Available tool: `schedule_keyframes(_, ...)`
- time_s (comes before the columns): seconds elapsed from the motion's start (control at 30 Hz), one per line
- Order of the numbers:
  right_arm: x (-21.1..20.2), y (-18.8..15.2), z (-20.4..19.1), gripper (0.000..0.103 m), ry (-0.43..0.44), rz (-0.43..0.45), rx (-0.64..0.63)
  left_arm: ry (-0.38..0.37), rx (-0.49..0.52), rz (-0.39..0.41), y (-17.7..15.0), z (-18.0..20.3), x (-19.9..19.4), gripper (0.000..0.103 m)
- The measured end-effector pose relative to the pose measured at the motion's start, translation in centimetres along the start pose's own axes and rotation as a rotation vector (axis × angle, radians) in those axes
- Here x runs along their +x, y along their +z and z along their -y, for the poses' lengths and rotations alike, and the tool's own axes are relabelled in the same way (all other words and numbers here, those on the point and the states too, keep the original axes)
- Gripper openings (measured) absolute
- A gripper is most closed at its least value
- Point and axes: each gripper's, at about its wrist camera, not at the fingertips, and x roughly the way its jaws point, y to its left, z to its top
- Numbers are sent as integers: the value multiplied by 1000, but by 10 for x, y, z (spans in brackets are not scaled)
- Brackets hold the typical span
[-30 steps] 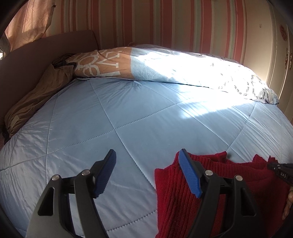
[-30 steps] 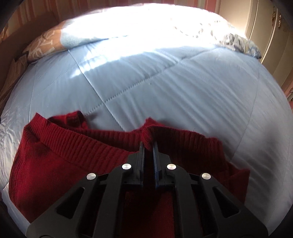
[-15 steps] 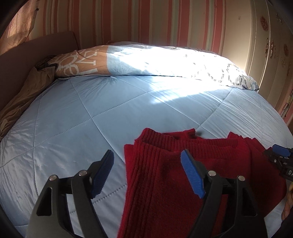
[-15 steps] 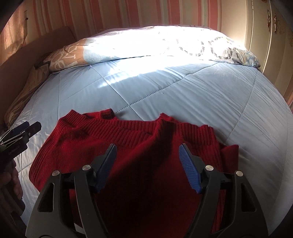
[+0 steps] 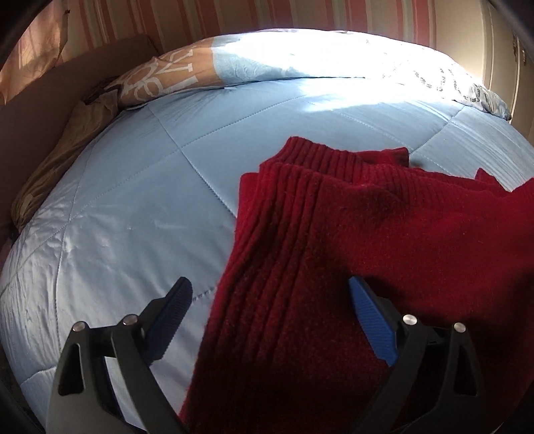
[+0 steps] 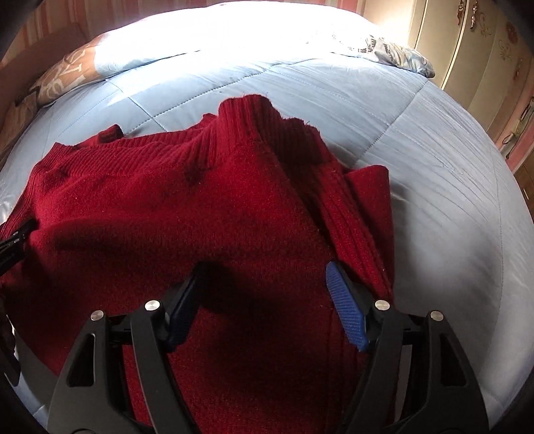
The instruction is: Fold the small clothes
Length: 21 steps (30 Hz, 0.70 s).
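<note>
**Caller:** Grippers up close first. Left gripper (image 5: 270,317) low over the bed, jaws opening wide, one blue pad over bare quilt, the other over wool, pressing on nothing.

**Analyst:** And the right gripper (image 6: 263,297)? Jaws apart and easing slightly inward, knit lying under and between them but not pinched.

**Caller:** So nobody holds the red sweater (image 6: 207,207). It's lying rumpled on the blue quilt (image 5: 126,213), ribbed edge doubled along its left side, a ribbed cuff or collar (can't tell which) poking up at the far end.

**Analyst:** I'd judge a fold has just been laid and both hands are between grips. Next move needs fresh holds on two edges, then one even carry so the layers don't slide.

**Caller:** Beyond that, sunlit pillows (image 5: 300,60) and a striped wall (image 5: 200,20).
</note>
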Motion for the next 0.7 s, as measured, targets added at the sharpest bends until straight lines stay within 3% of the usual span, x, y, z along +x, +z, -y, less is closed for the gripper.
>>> schedule_keyframes(0.13,-4,4,1,71,8,-5,43,23,9,14,2,0,-7,96)
schedule_keyframes(0.3,-41,19,-1,87,76,114,70,-67,-20,125,10,0,-45,95)
schedule_keyframes(0.4,-45,38,-10,87,91,129,50,-110,-8,180,26,16,-60,95)
schedule_keyframes(0.6,-20,60,-35,87,82,65,-8,-134,-16,120,49,48,-44,95)
schedule_keyframes(0.7,2,63,-40,87,63,3,-18,-89,9,64,51,57,-25,95)
